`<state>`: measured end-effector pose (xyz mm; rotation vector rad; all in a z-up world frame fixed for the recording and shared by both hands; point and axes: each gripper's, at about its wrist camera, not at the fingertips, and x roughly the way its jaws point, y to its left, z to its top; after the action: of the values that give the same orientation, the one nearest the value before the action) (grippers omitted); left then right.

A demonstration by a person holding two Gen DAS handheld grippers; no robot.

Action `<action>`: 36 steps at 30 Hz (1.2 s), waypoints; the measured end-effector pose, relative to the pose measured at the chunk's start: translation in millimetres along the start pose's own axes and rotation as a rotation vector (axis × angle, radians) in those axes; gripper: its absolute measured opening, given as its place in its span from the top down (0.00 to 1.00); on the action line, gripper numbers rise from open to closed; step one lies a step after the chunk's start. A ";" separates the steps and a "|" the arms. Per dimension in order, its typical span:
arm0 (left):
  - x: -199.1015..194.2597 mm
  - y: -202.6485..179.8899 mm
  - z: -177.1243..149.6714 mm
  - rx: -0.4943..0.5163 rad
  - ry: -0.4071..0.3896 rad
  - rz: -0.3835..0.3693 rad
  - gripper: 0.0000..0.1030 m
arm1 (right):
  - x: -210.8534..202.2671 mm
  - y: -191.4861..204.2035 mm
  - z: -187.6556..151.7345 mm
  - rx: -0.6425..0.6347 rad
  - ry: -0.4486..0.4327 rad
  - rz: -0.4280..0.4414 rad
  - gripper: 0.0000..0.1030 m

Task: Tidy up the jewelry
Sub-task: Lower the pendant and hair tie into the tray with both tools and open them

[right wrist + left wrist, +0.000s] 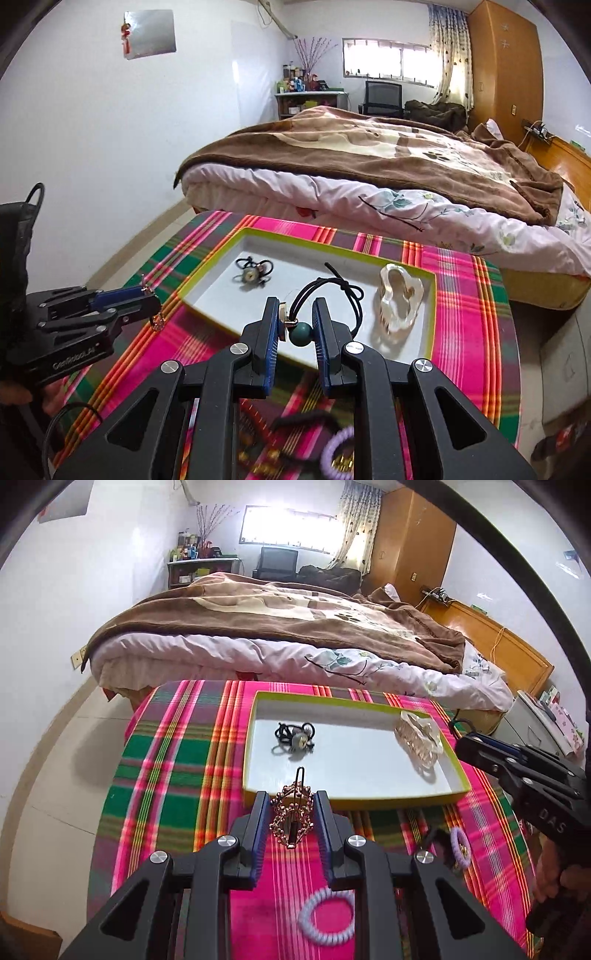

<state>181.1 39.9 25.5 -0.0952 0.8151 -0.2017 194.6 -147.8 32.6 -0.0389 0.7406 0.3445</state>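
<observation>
Left wrist view shows the left gripper (291, 818) with jaws closed on a beaded hair clip (291, 812), its long axis pointing away toward the tray (448, 792) on the plaid worktop (177, 760), while the right gripper (295, 325) clamps a black hair tie (301, 330) over the tray's near edge.

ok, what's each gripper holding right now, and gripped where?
Left gripper: beaded gold hair clip, pinched across its beaded sides. Right gripper: black cord hair tie, held at its green bead end.
</observation>
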 end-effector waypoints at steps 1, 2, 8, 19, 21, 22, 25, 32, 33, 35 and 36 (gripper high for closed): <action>4.9 0.1 3.2 -0.001 0.005 -0.004 0.76 | 6.8 -1.9 2.1 0.002 0.011 0.001 0.82; 9.8 0.7 6.0 -0.001 0.008 -0.009 0.76 | 12.0 -3.0 3.5 0.003 0.019 0.000 0.82; 37.6 -0.8 20.8 -0.004 0.029 -0.017 0.76 | 54.9 -2.2 15.9 -0.039 0.091 -0.016 0.82; 81.6 -4.7 26.2 0.006 0.099 -0.020 0.76 | 110.9 -3.8 20.6 -0.081 0.194 -0.051 0.82; 86.8 -3.5 25.5 0.000 0.109 -0.013 0.76 | 116.9 -3.6 20.9 -0.086 0.207 -0.052 0.82; 88.6 -3.2 25.0 0.001 0.111 -0.005 0.76 | 119.7 -3.2 20.0 -0.089 0.213 -0.052 0.82; 95.8 -1.3 23.9 0.001 0.125 0.009 0.76 | 127.5 -0.9 18.2 -0.097 0.226 -0.055 0.82; 105.5 1.3 20.5 0.000 0.144 0.015 0.76 | 136.0 -1.3 13.6 -0.098 0.248 -0.057 0.82; 105.3 1.0 20.1 0.000 0.144 0.015 0.76 | 136.5 -1.7 13.2 -0.098 0.250 -0.058 0.82; 105.2 1.6 19.8 -0.005 0.143 0.012 0.76 | 137.4 -2.6 13.4 -0.094 0.253 -0.058 0.81; 106.2 1.7 20.7 -0.007 0.143 0.013 0.76 | 138.0 -2.9 13.7 -0.093 0.254 -0.063 0.81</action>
<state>267.4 18.8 -36.2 -0.0824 0.9582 -0.1954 299.0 -107.9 -49.5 -0.1965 0.9722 0.3167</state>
